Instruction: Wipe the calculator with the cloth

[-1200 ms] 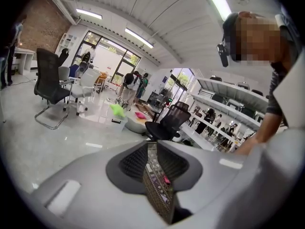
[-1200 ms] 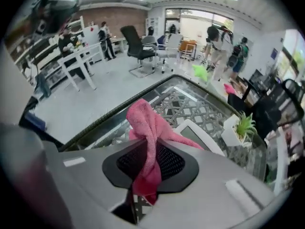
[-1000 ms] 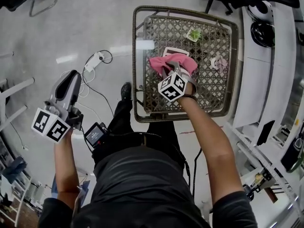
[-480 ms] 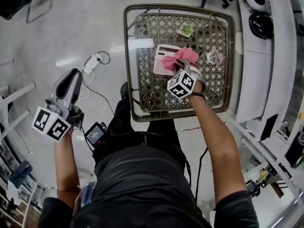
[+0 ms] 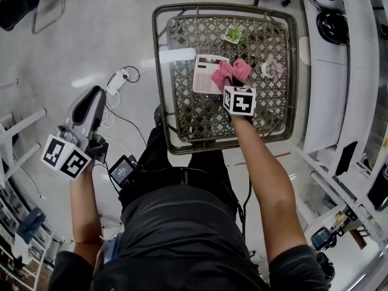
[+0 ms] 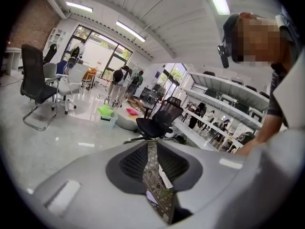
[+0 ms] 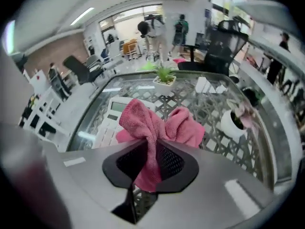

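Note:
A white calculator [image 5: 205,74] lies flat on the glass-topped wicker table [image 5: 182,132]. My right gripper [image 5: 230,82] is shut on a pink cloth [image 5: 232,70], which hangs bunched over the calculator's right edge. In the right gripper view the cloth [image 7: 155,125] is pinched between the dark pads, with the calculator [image 7: 110,124] just behind it to the left. My left gripper [image 5: 91,99] is held out over the floor to the left of the table, far from it. Its jaws stand together with nothing in them [image 6: 151,149].
On the table stand a small green plant [image 5: 233,35] at the far side and a white pot with pink flowers [image 5: 274,70] to the right of the cloth. Cables and a power strip [image 5: 121,77] lie on the floor. White desks [image 5: 339,71] run along the right.
My right gripper has slid the cloth from over the calculator to its right edge and rolled at the wrist. More of the calculator's face shows. The left gripper stays out to the left.

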